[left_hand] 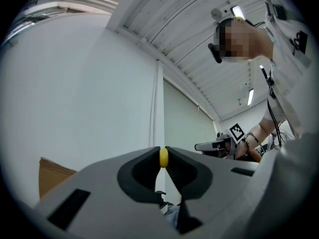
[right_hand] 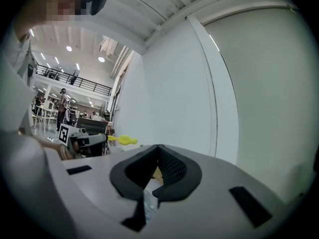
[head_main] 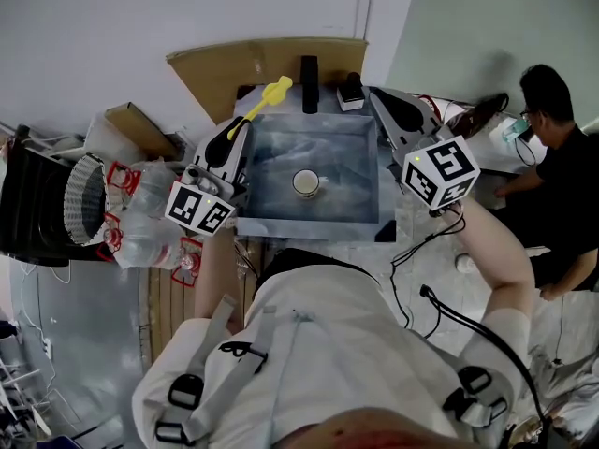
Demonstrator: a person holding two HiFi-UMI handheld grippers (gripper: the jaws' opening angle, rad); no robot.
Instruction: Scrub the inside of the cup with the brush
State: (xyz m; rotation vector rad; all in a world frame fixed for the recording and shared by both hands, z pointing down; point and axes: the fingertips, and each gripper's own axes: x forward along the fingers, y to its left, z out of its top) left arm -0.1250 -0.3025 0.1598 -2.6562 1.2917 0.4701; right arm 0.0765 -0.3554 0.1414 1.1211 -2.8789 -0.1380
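Observation:
A white cup (head_main: 306,183) stands upright on the floor of a grey sink basin (head_main: 309,223). My left gripper (head_main: 234,131) hovers over the basin's left rim, shut on the handle of a yellow brush (head_main: 267,96) that points up toward the back wall. In the left gripper view the yellow handle (left_hand: 163,157) is pinched between the closed jaws of the left gripper (left_hand: 163,150). My right gripper (head_main: 377,95) sits over the basin's right rim; in its own view the right gripper (right_hand: 158,148) is shut with nothing between the pads. The brush (right_hand: 124,140) also shows there, far left.
A black faucet (head_main: 309,69) rises at the basin's back edge, with a cardboard sheet (head_main: 234,64) behind it. Plastic bags (head_main: 145,223) and a mesh basket (head_main: 84,197) crowd the left. A seated person (head_main: 562,166) is at the right, and cables (head_main: 421,251) trail by the sink.

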